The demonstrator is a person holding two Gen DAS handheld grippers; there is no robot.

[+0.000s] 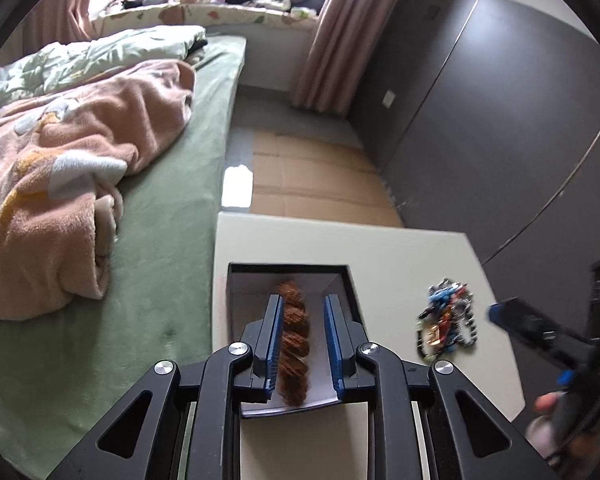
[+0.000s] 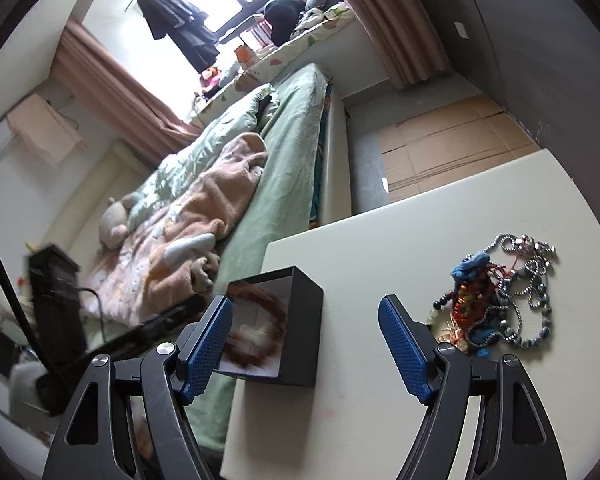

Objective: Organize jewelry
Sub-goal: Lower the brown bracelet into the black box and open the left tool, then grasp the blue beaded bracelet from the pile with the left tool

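Note:
A black box (image 1: 352, 292) with a white lining stands on the cream table (image 1: 380, 248). My left gripper (image 1: 302, 312) hangs over the box, jaws apart, with a brown bead bracelet (image 1: 294, 340) between the pads, touching the left pad. A tangled pile of bracelets and chains (image 1: 448, 320) lies to the right. My right gripper (image 2: 306, 324) is open and empty above the table, between the box (image 2: 300, 320) and the pile (image 2: 496, 300). The bracelet (image 2: 256, 320) looks blurred in the right wrist view.
A bed with a green sheet (image 1: 160, 240) and a pink blanket (image 1: 72, 168) runs along the table's left side. Cardboard (image 1: 312, 172) covers the floor beyond the table. A grey wall (image 1: 500, 120) stands at the right.

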